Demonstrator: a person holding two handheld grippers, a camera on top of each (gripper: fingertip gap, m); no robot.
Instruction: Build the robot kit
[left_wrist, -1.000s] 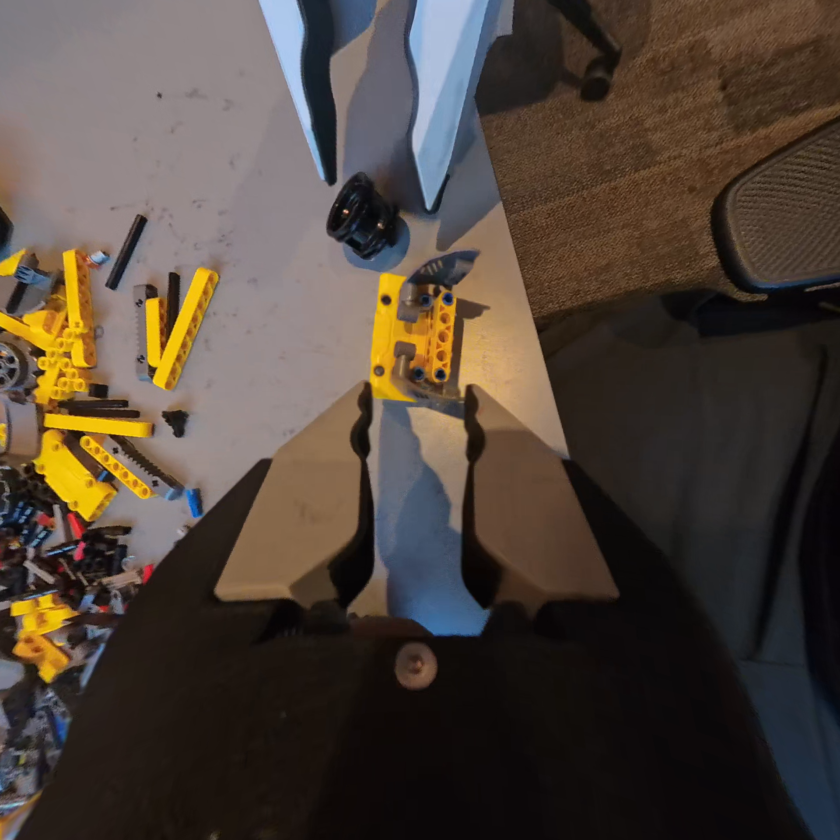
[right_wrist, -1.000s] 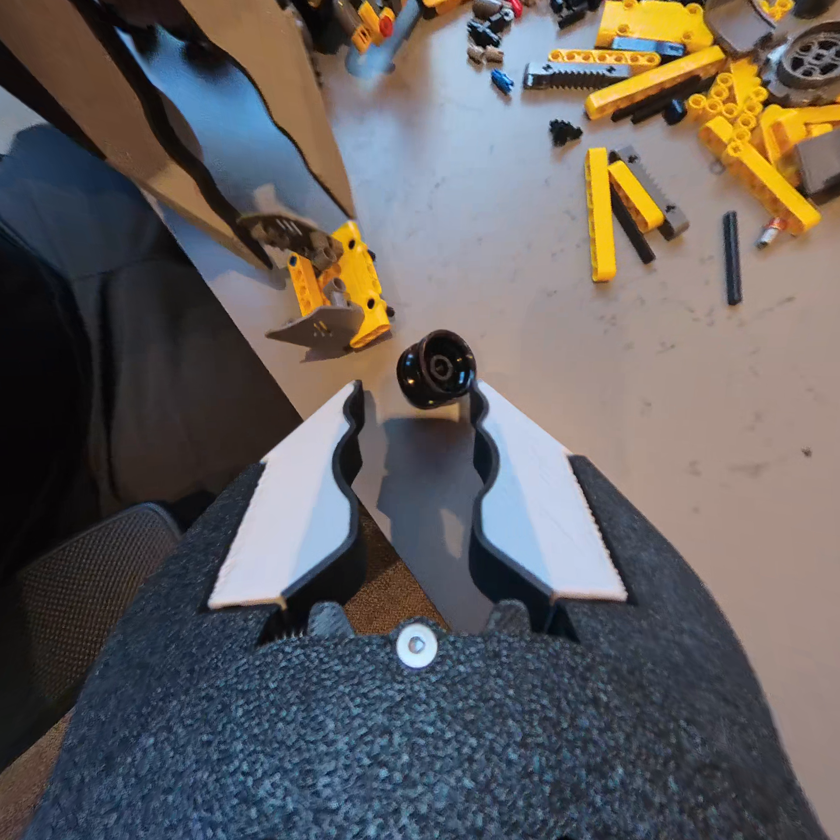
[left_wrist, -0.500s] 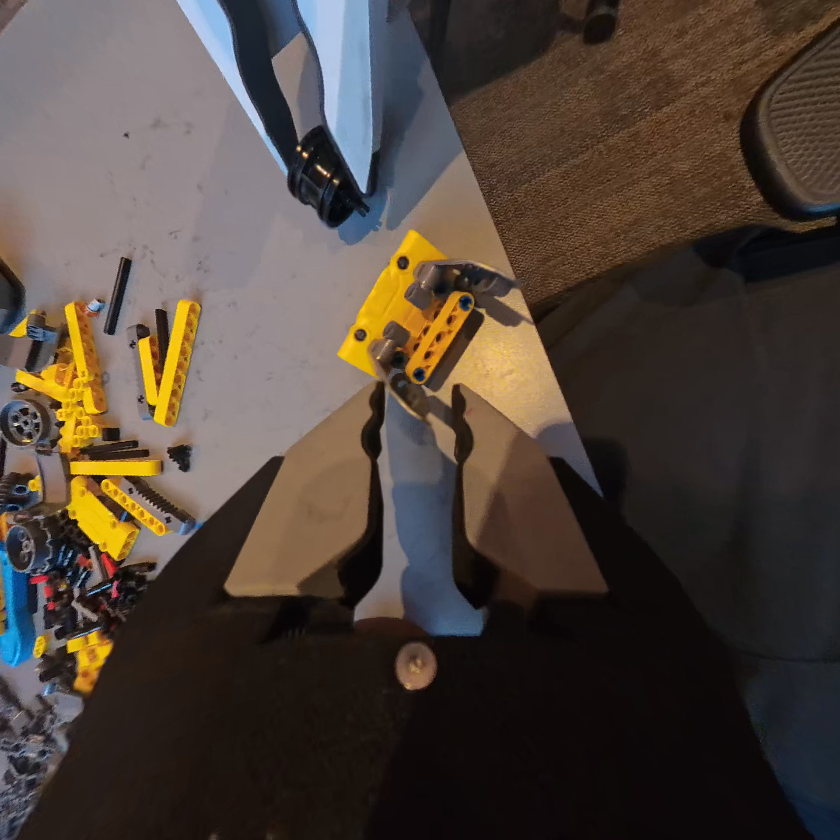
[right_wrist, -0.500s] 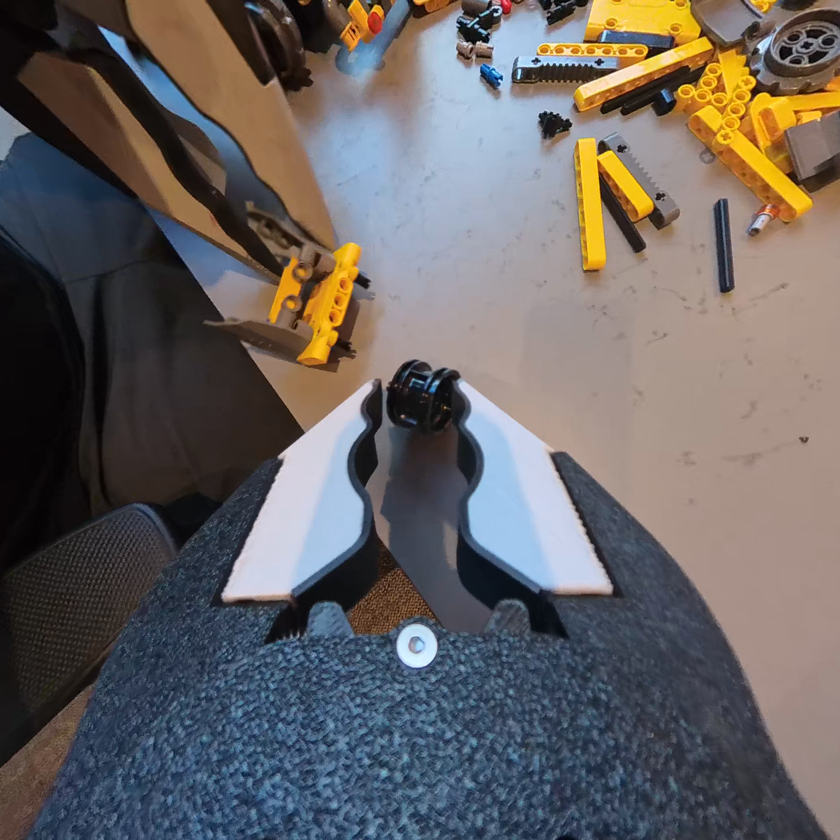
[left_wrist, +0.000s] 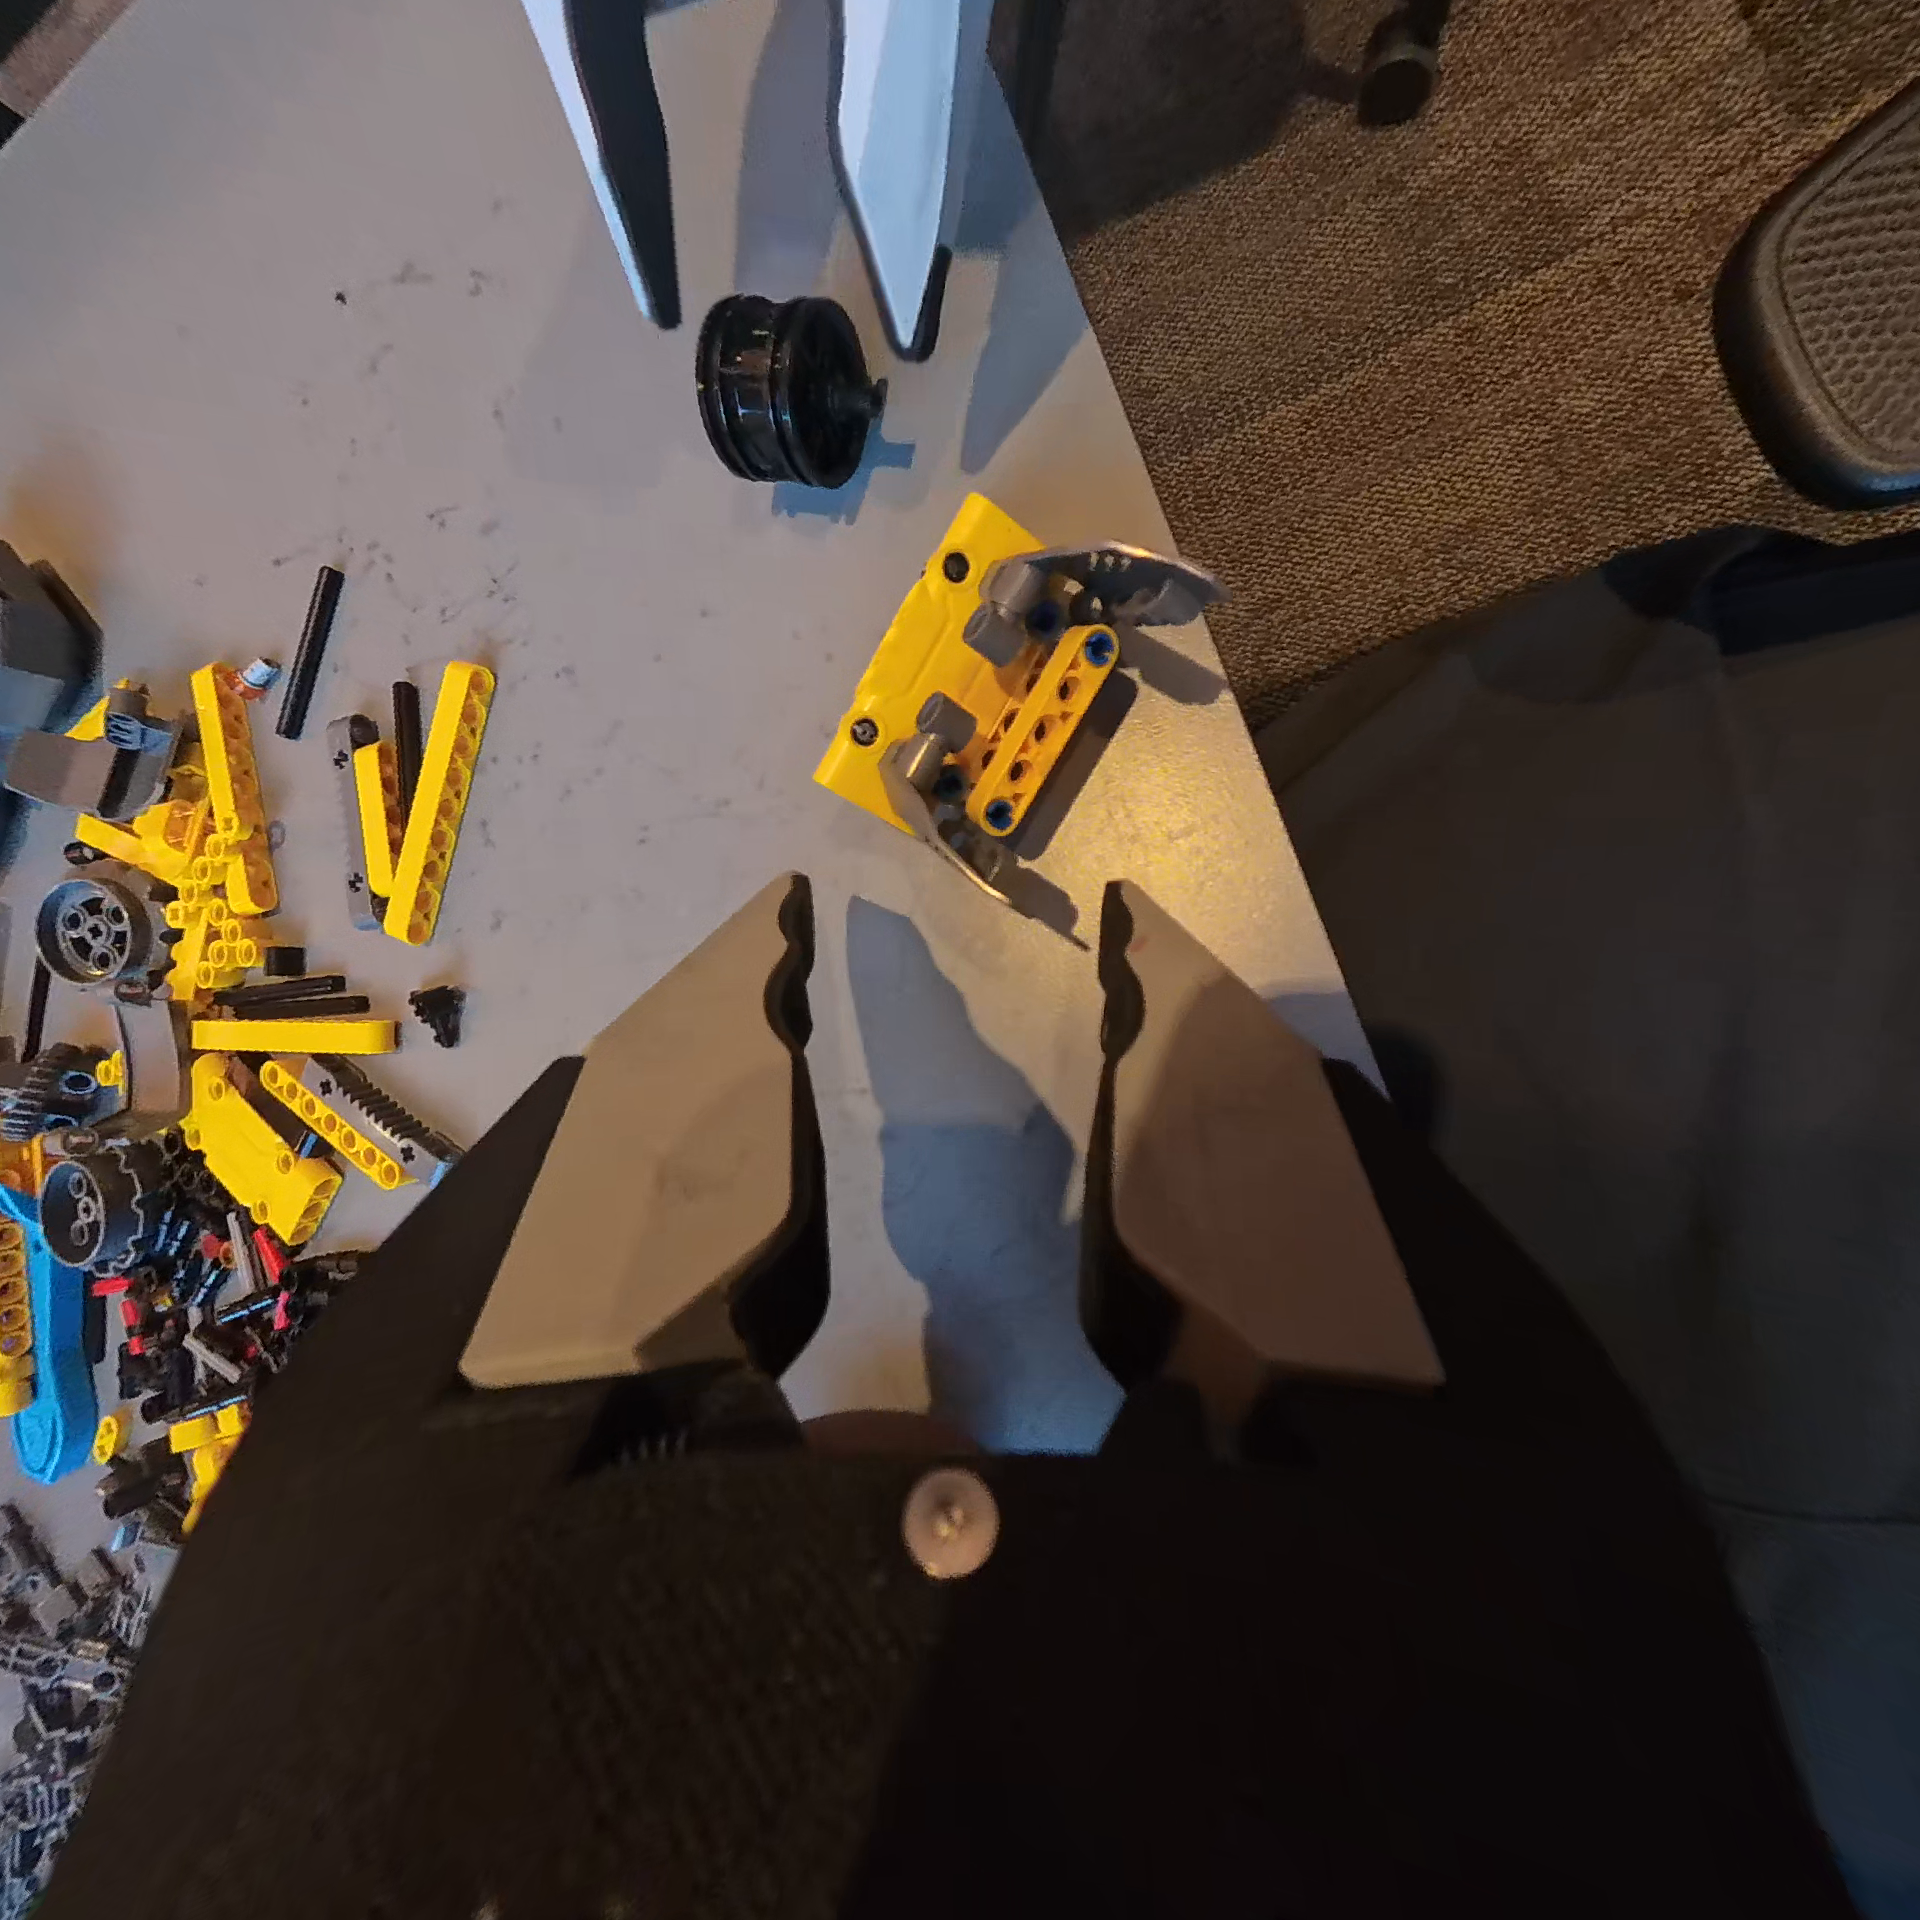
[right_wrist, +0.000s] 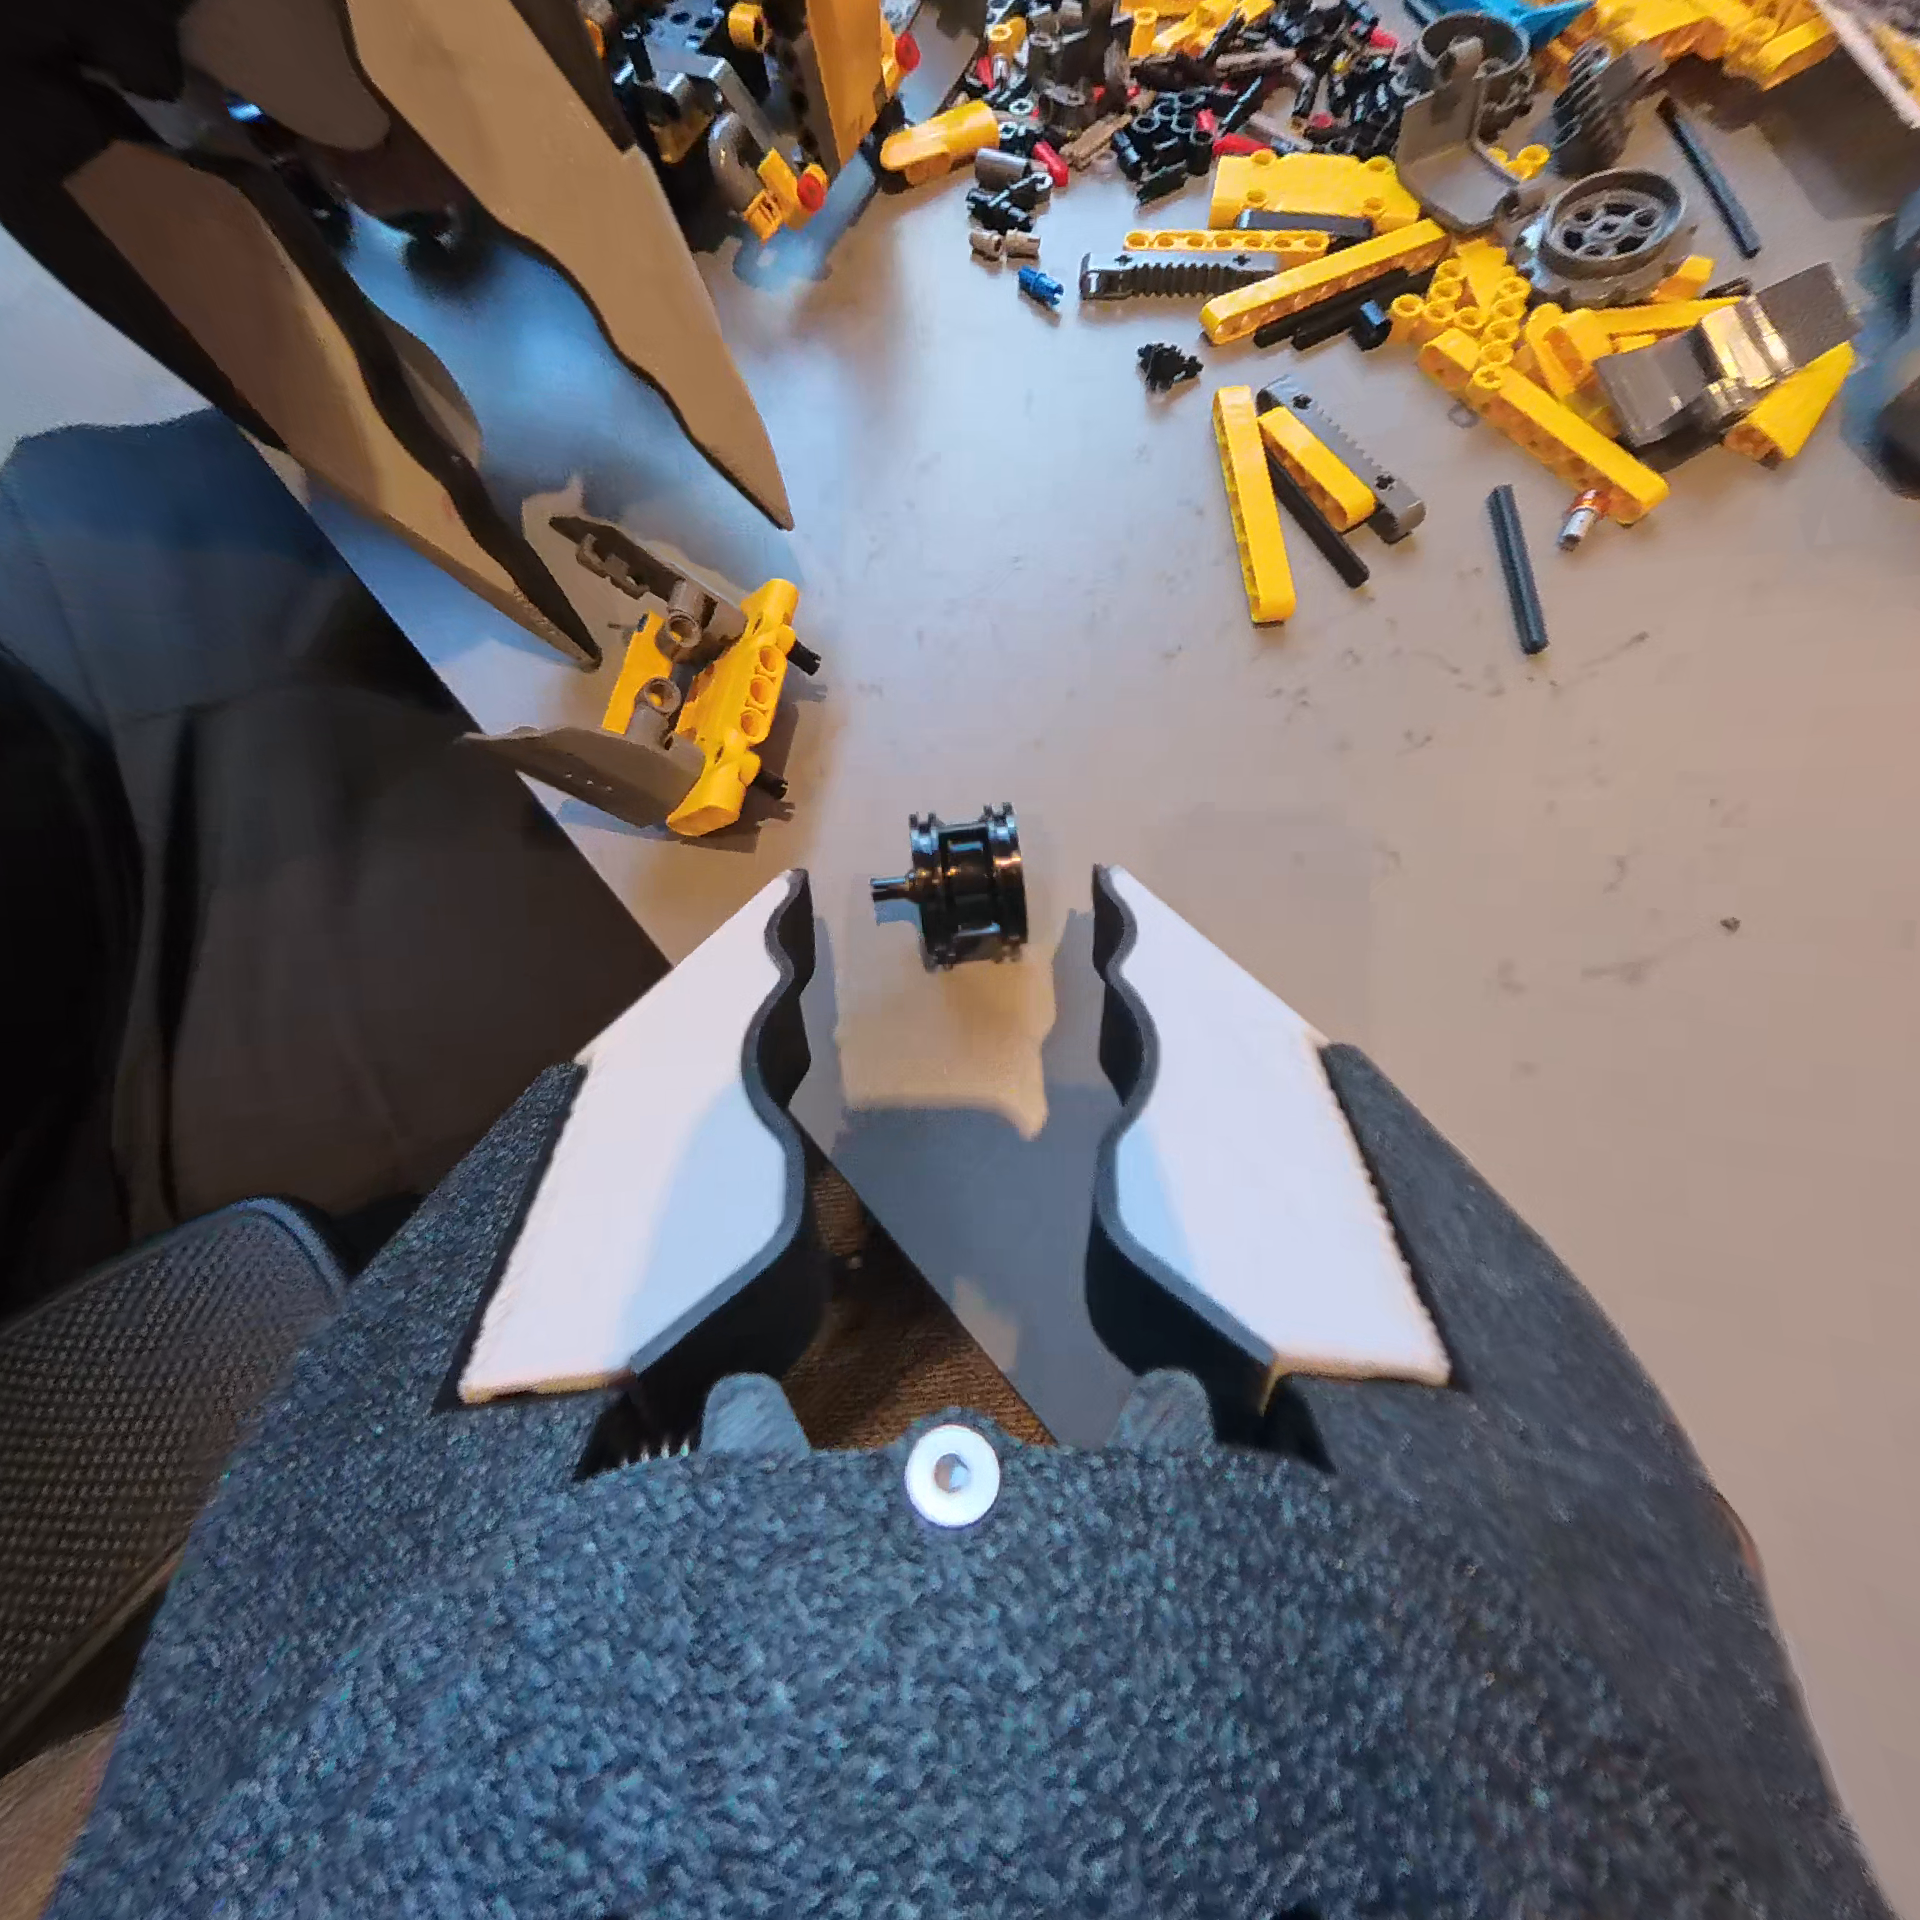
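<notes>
A small yellow and grey brick assembly (left_wrist: 987, 696) lies near the table's corner edge. My left gripper (left_wrist: 951, 904) is open and empty just short of it, its fingertips apart from the grey blade piece. A black wheel hub (left_wrist: 781, 390) with a short axle pin stands on its rim on the table. My right gripper (right_wrist: 948, 894) is open with the hub (right_wrist: 966, 883) between its fingertips, touching neither. The assembly also shows in the right wrist view (right_wrist: 707, 707), with the left gripper (right_wrist: 686, 592) above it. The right gripper shows in the left wrist view (left_wrist: 790, 322).
A heap of loose yellow, black, grey and blue bricks (left_wrist: 187, 987) covers the table's left side, seen at the far right in the right wrist view (right_wrist: 1455, 270). The table edge (left_wrist: 1226, 665) runs beside the assembly. A mesh chair (left_wrist: 1829, 312) stands on carpet beyond. About 11 cm separates my left fingertips from my right.
My right gripper has opened and let go of the black hub, which now stands on the table. My left gripper has opened wider and drawn back a little from the assembly.
</notes>
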